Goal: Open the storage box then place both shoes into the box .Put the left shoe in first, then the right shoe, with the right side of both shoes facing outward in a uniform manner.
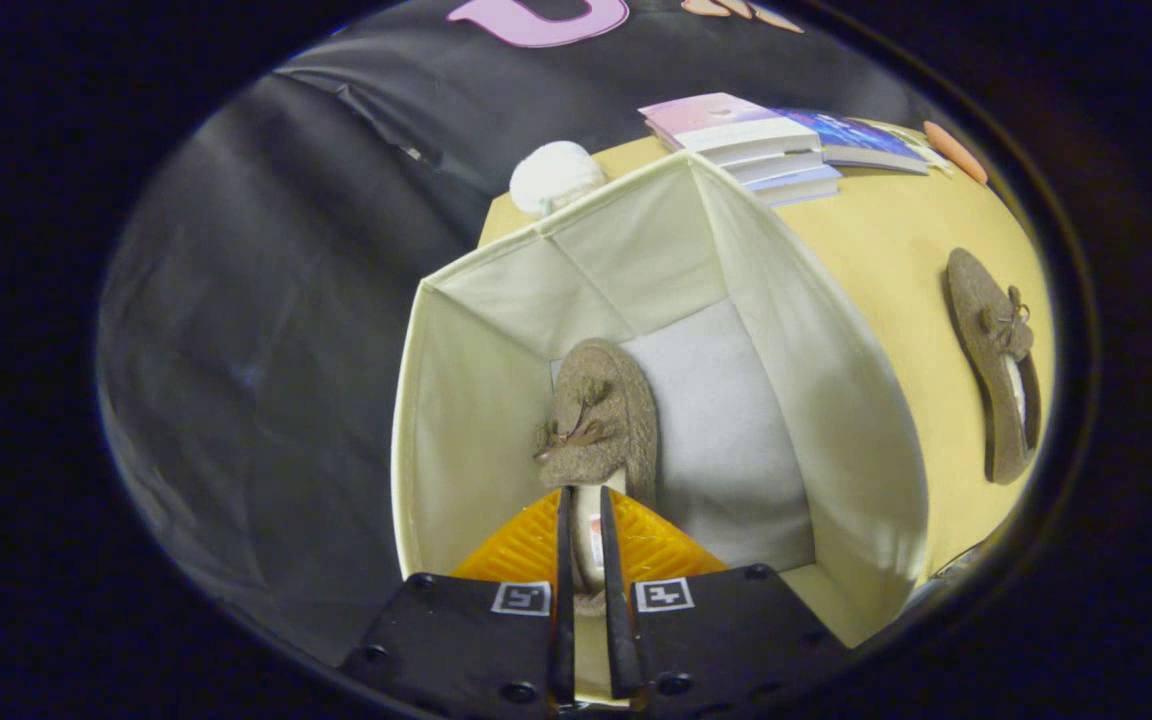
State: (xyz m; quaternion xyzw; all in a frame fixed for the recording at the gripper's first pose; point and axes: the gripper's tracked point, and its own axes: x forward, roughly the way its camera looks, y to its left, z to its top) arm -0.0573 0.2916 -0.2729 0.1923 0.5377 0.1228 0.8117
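Gripper view: my claw (584, 535) is pinched narrow on the heel of one shoe (598, 420), held inside the open box (836, 400). The other shoe (998, 365) lies on the table (886, 240) beside the box.

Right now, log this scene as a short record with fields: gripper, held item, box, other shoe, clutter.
gripper: gripper, jaws nearly closed, pressing both sides of a shoe's heel
held item: brown loafer with bow, toe pointing down into the box
box: cream fabric storage box, open, grey floor
other shoe: matching brown loafer on the yellow table, outside the box
clutter: stack of books and a white knitted ball beyond the box
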